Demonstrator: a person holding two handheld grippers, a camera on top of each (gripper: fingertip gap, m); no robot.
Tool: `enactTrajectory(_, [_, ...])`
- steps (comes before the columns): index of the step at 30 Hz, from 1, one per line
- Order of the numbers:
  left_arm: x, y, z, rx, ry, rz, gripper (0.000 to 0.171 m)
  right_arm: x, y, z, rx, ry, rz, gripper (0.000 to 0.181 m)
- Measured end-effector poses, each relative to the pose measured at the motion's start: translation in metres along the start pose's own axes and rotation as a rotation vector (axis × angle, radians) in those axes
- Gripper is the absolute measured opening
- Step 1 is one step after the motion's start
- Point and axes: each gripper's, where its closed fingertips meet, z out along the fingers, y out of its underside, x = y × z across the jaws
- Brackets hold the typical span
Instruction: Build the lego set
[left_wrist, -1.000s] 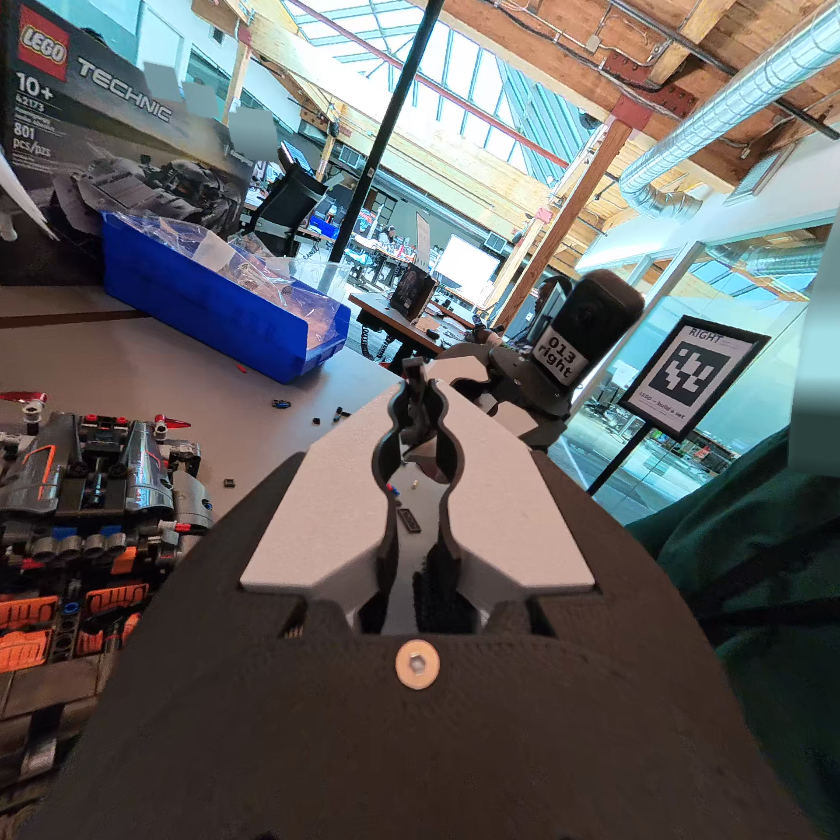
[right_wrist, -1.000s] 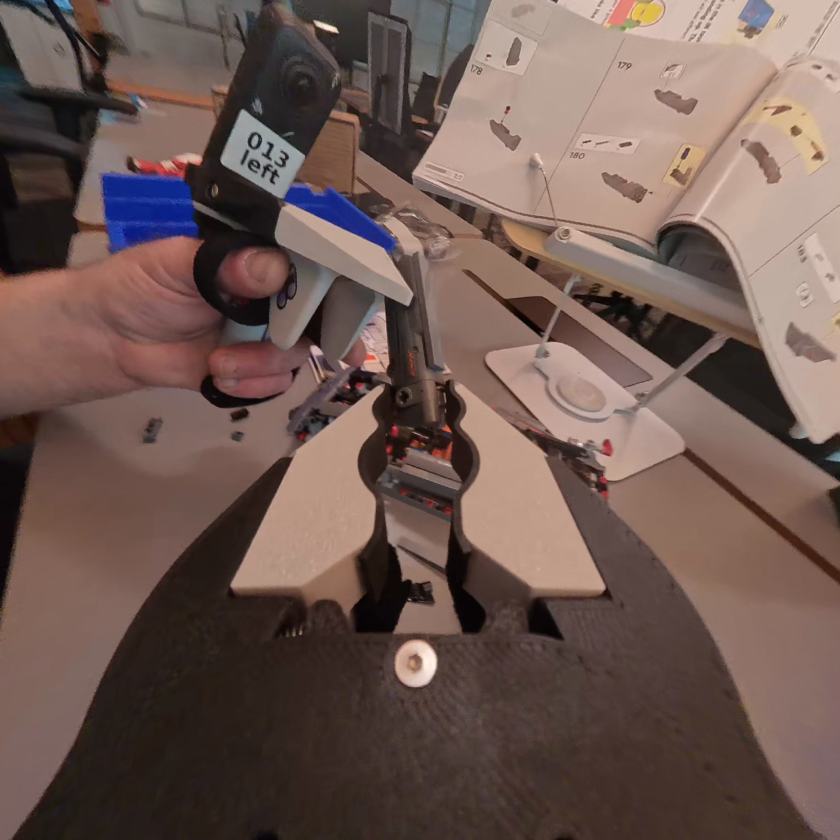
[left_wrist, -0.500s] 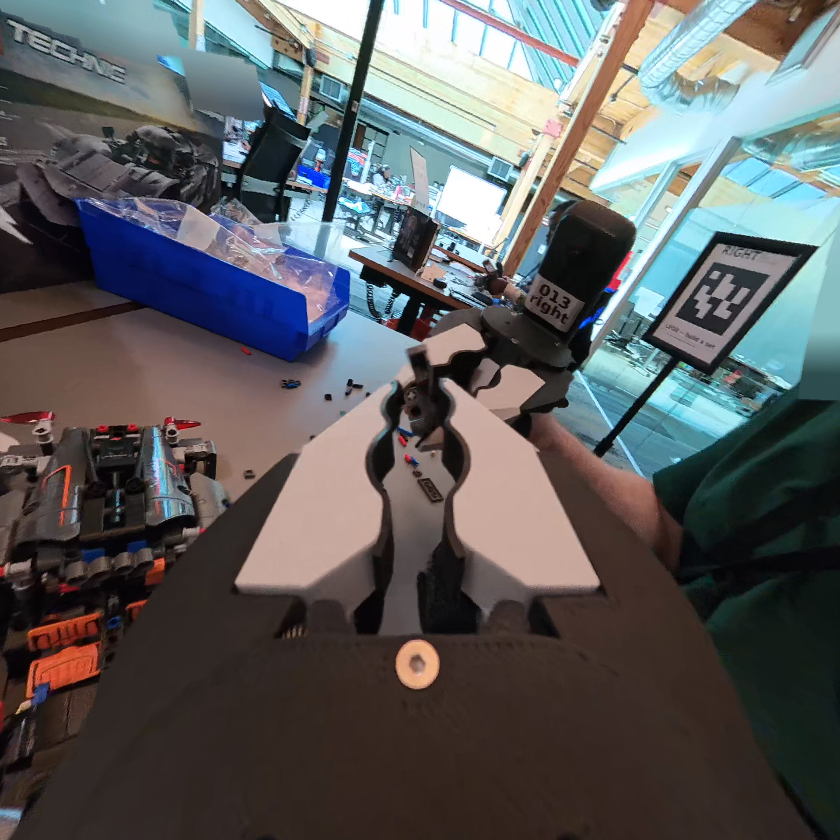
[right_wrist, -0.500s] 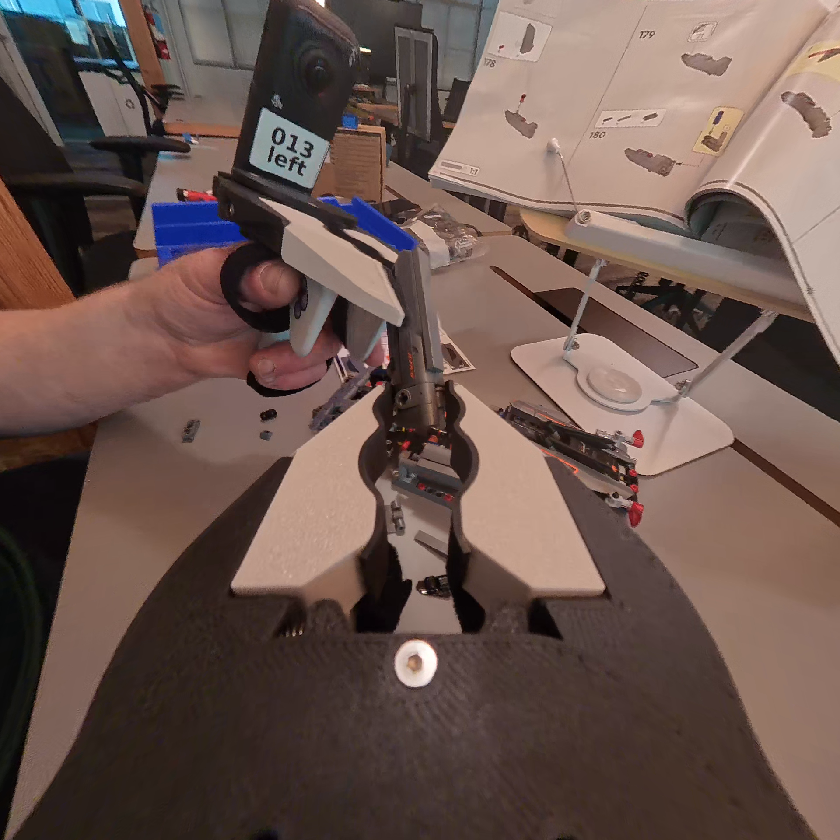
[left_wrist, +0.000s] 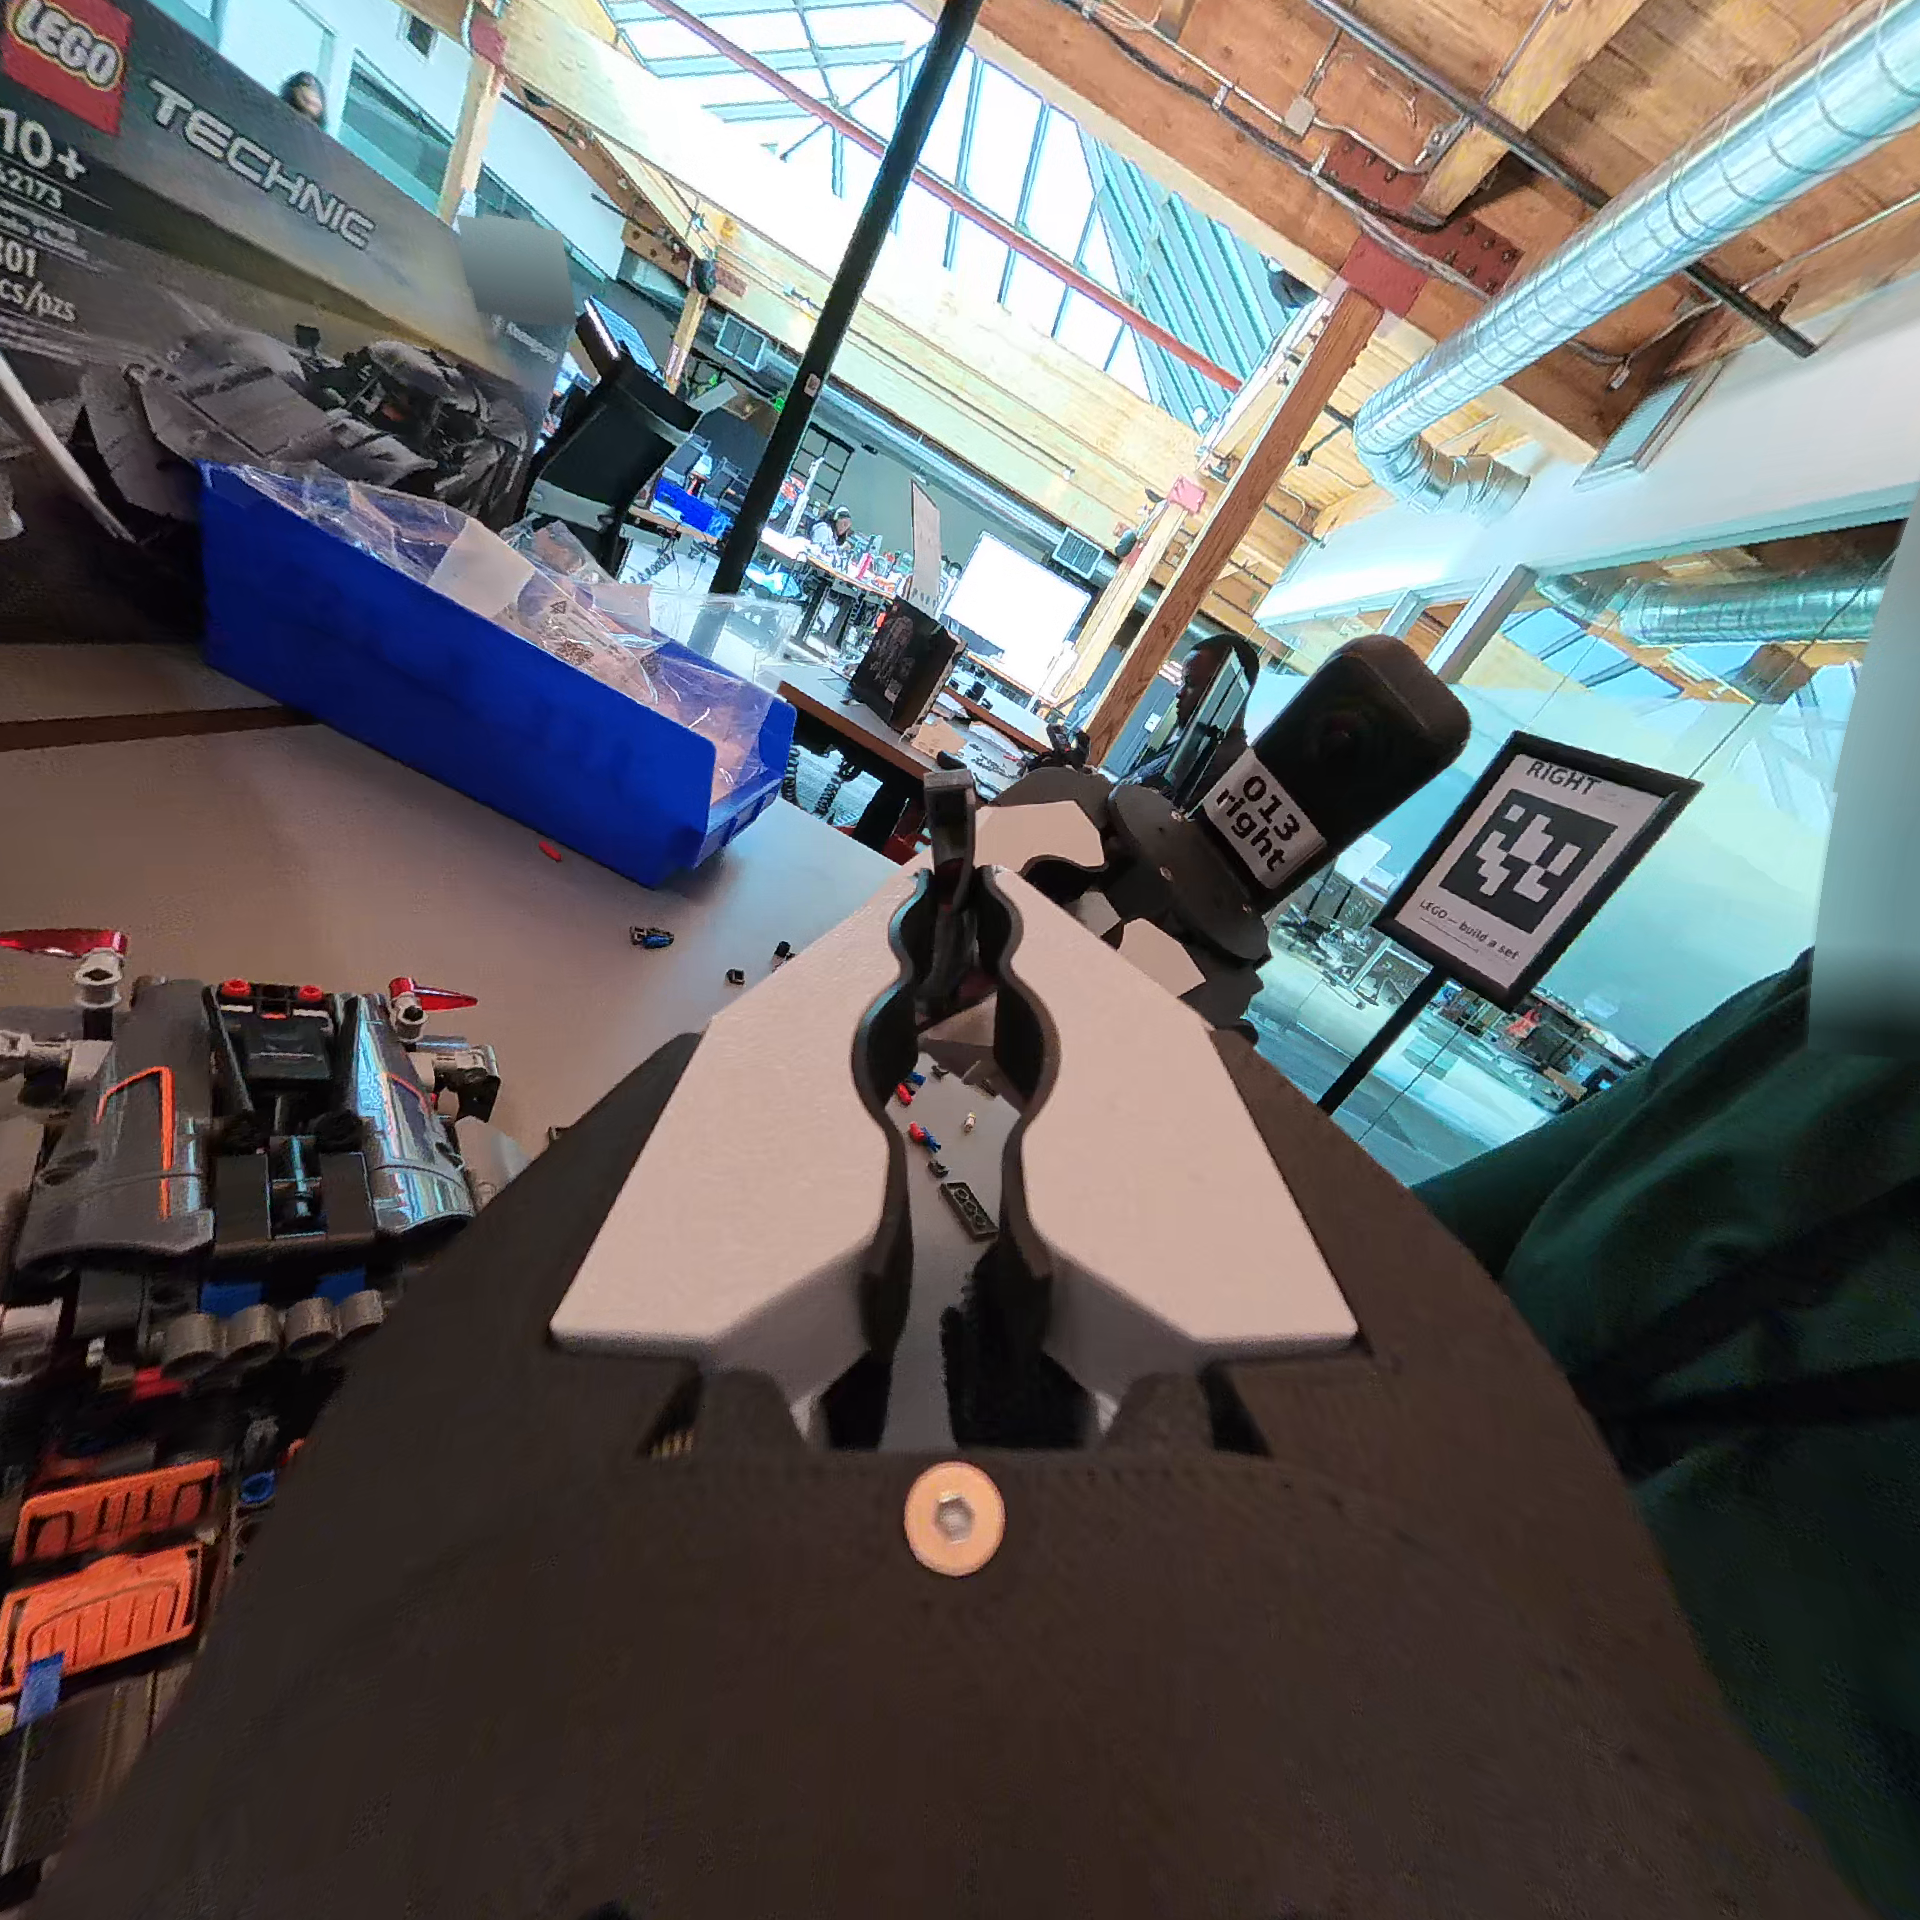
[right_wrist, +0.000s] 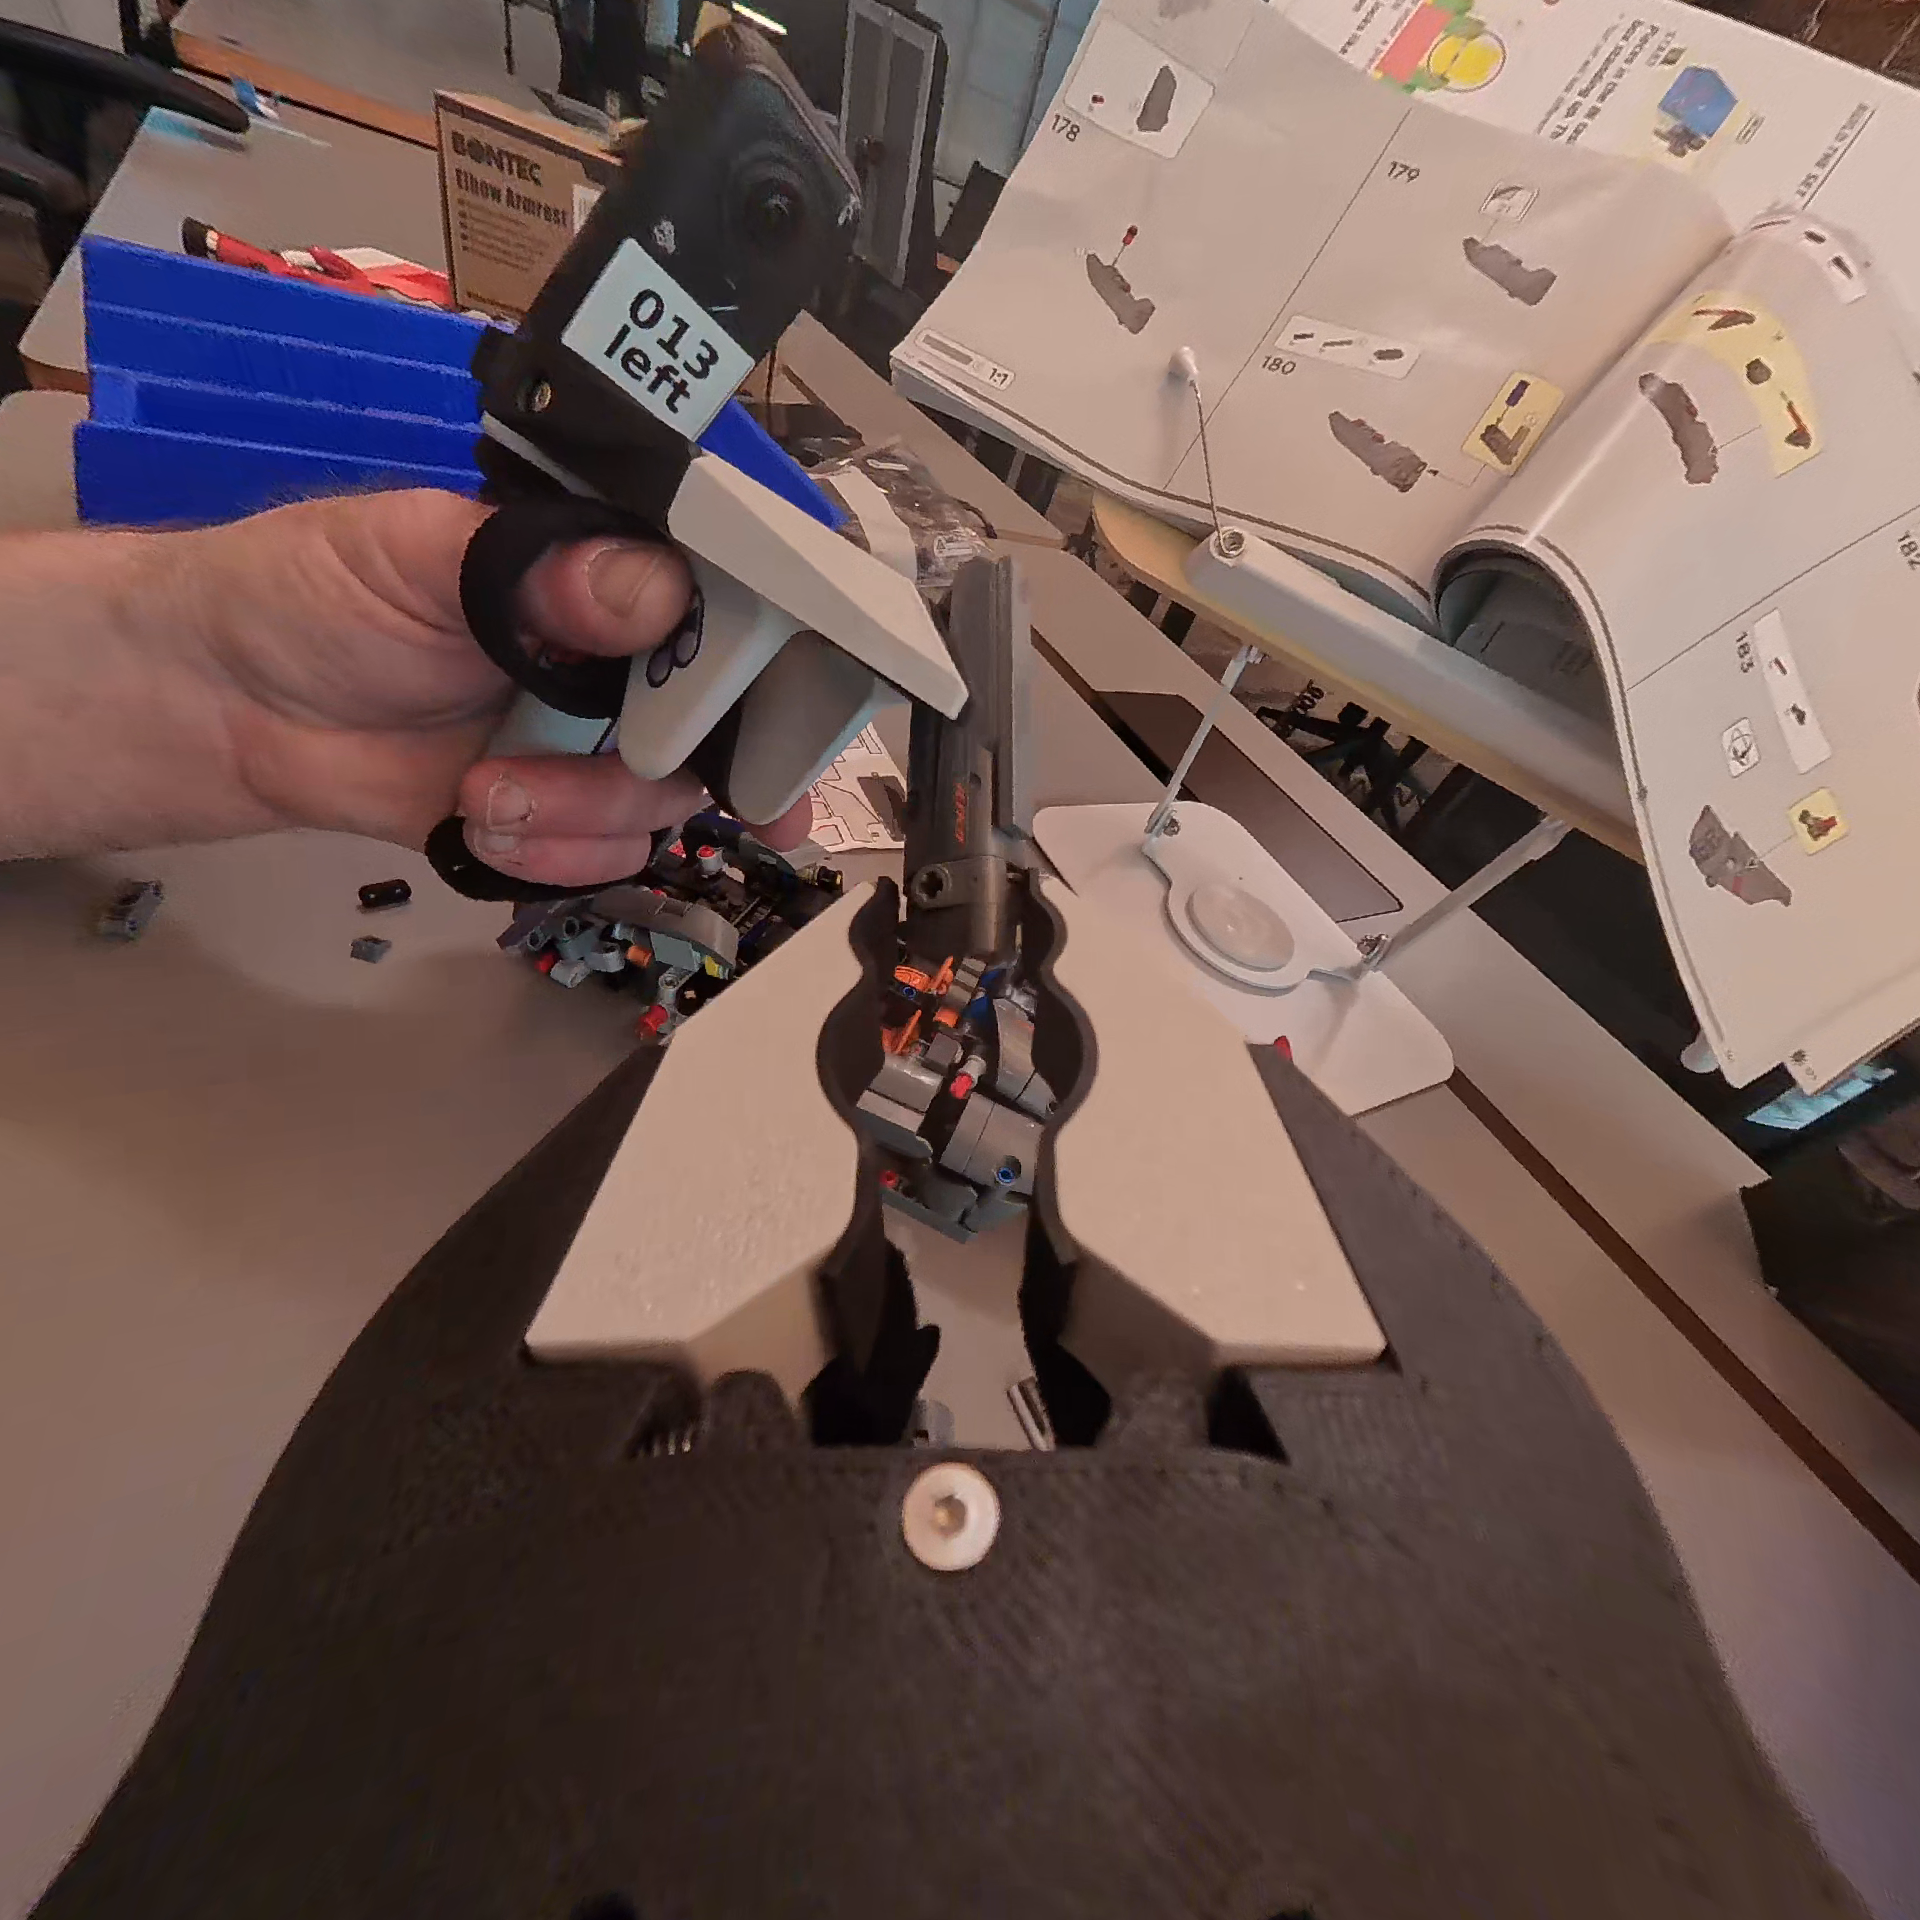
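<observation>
Right gripper clenched on the lower end of a long dark grey lego panel piece with orange marking, held upright above the table. Left gripper grasps the same piece higher up, jaws clamped on it; a hand holds that gripper. In the left wrist view the left gripper pinches the piece's dark top edge. Below both, a partly built grey, black and orange lego vehicle sits on the table with small loose bricks nearby. Farther back: blue plastic bin, open instruction booklet on a white stand.
</observation>
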Motion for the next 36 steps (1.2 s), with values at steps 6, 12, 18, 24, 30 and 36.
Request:
enactTrajectory(6, [-0.007,0.003,0.003,-0.014,-0.025,0.009,0.012,-0.001,0.007,0.003,0.03,-0.023,0.04,0.021])
enactTrajectory(12, [-0.005,0.004,0.004,-0.013,-0.017,0.017,0.005,-0.001,0.004,0.002,0.073,-0.012,0.035,0.022])
enactTrajectory(18, [0.0,0.005,0.008,0.002,0.038,-0.019,0.005,-0.001,0.005,0.0,0.079,-0.02,0.056,0.027])
enactTrajectory(24, [0.003,0.006,0.009,0.008,0.063,-0.031,0.005,-0.005,0.004,-0.002,0.087,-0.051,0.08,0.02])
enactTrajectory(30, [-0.007,0.004,0.007,-0.01,-0.061,0.094,0.022,-0.004,0.005,-0.002,0.083,-0.039,0.086,0.02])
enactTrajectory(36, [-0.02,-0.001,-0.002,-0.084,-0.289,0.425,0.031,0.002,0.014,-0.002,0.029,-0.003,0.075,0.021])
